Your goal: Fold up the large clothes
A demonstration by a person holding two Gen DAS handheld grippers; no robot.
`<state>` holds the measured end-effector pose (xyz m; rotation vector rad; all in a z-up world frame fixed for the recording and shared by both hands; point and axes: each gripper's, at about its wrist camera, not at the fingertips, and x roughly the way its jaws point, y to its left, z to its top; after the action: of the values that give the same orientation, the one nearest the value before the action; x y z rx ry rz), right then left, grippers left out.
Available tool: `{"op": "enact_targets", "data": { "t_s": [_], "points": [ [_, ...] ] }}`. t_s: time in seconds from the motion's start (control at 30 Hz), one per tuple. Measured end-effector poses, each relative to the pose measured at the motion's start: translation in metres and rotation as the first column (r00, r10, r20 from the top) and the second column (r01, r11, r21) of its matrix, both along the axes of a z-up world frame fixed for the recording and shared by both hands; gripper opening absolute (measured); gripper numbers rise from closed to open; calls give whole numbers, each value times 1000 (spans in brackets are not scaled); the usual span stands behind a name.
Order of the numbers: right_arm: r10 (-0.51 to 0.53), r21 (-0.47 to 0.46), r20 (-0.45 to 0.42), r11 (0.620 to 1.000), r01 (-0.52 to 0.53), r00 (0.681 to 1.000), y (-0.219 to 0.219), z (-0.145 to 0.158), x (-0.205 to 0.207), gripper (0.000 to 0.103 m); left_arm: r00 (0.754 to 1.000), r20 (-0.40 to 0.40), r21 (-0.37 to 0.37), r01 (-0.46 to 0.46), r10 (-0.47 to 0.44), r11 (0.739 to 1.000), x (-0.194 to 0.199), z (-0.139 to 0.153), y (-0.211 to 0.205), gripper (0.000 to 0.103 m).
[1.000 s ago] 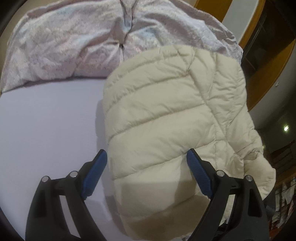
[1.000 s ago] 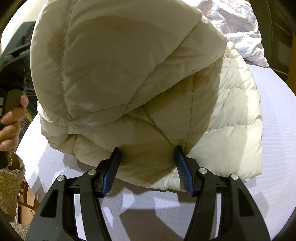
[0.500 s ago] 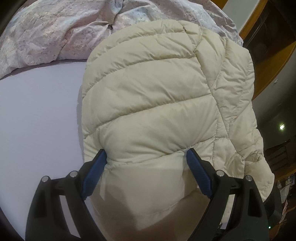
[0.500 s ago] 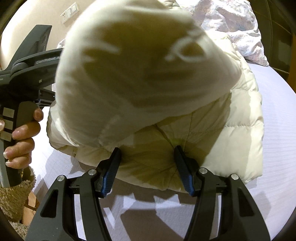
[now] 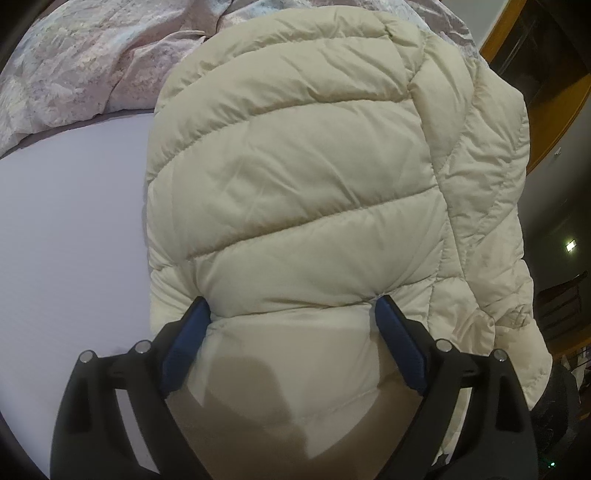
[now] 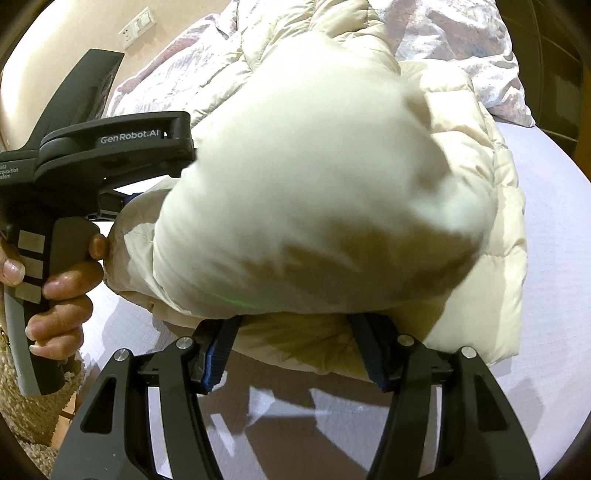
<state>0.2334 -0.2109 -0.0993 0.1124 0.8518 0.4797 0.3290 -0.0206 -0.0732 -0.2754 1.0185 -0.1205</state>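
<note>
A cream quilted puffer jacket (image 5: 295, 184) lies on a pale lilac bed sheet (image 5: 66, 240). My left gripper (image 5: 291, 304) has a thick fold of it between its blue pads (image 5: 184, 343), which dent the fabric; the jaws are opening slightly. In the right wrist view that carried fold (image 6: 314, 203) is blurred and hangs over the lower layer. The left gripper's black body (image 6: 110, 147) shows there, held by a person's hand (image 6: 62, 288). My right gripper (image 6: 295, 321) pinches the jacket's near edge against the sheet (image 6: 554, 258), its fingertips hidden under the fold.
A crumpled pink-and-white duvet (image 5: 74, 66) lies at the far end of the bed, also behind the jacket (image 6: 461, 48). A wooden frame (image 5: 546, 122) edges the right side. A wall socket (image 6: 136, 27) and a woven basket (image 6: 22, 387) show at left.
The left gripper carried its fold forward and down over the rest of the jacket. In the right wrist view the fold dropped lower and the left gripper came into sight. The right gripper stayed put.
</note>
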Motion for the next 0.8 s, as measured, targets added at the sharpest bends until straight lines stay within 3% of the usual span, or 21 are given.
{"op": "enact_targets", "data": {
  "t_s": [0.47,0.8],
  "points": [
    [13,-45,11,999,-13,1000,10,26,-12,61,1000,-7,3,1,-1,1000,3,-1,0,90],
    [53,-56,130,997,-46,990,12,81,-41,61,1000,-6,-1,0,0,1000,-1,-1,1,90]
  ]
}}
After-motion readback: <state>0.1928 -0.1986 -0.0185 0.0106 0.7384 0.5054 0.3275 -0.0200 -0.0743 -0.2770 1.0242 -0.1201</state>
